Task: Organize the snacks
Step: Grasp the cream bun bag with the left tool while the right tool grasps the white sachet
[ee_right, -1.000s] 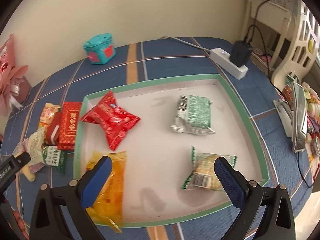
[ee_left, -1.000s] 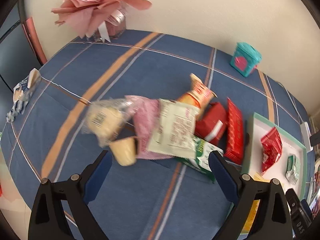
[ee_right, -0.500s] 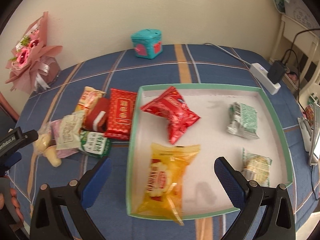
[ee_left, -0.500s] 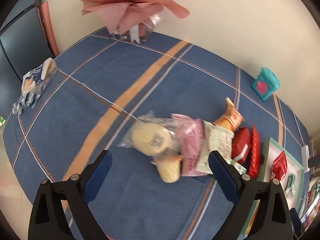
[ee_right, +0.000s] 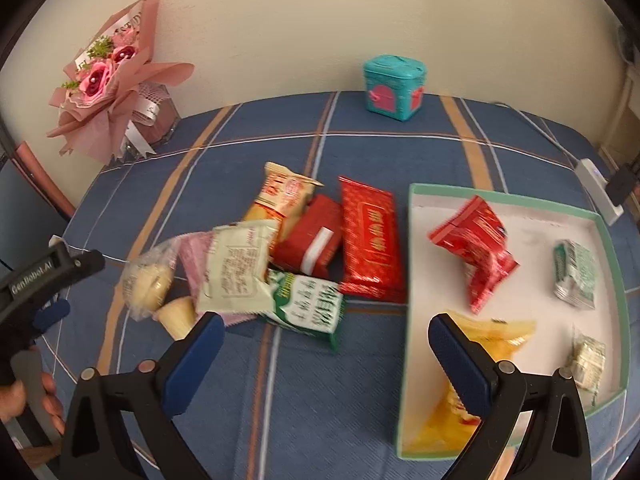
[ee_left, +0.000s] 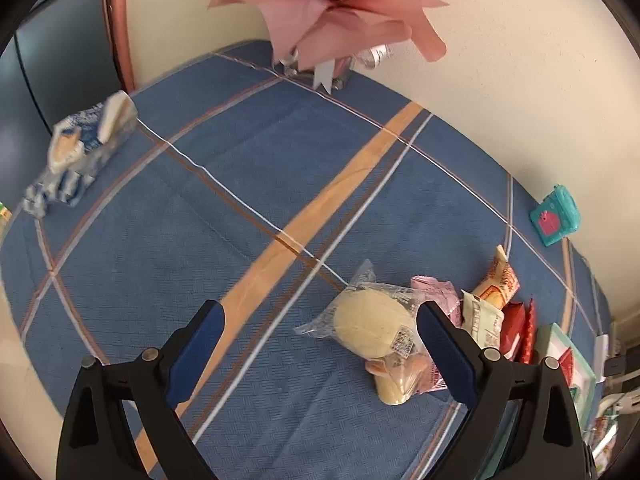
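Note:
A pile of snack packs lies on the blue plaid cloth: a clear-wrapped pale bun (ee_left: 370, 322) (ee_right: 148, 280), a white pack (ee_right: 236, 266), a green pack (ee_right: 310, 306), red packs (ee_right: 370, 240) and an orange-cream pack (ee_right: 282, 194). A green-rimmed white tray (ee_right: 520, 202) holds a red pack (ee_right: 478, 246), a yellow pack (ee_right: 476, 368) and two small green-white packs (ee_right: 574, 272). My left gripper (ee_left: 318, 330) is open and empty, just left of the bun. My right gripper (ee_right: 320, 344) is open and empty, above the cloth between pile and tray.
A pink bouquet (ee_left: 340, 4) (ee_right: 108, 80) stands at the wall. A teal box (ee_right: 394, 86) (ee_left: 556, 220) sits at the back. A blue-white pack (ee_left: 80, 152) lies far left. A power strip (ee_right: 598, 192) lies at the right edge.
Both views have swung left. The left gripper pulled back and left of the pile. The right gripper moved from over the tray to the gap beside the pile.

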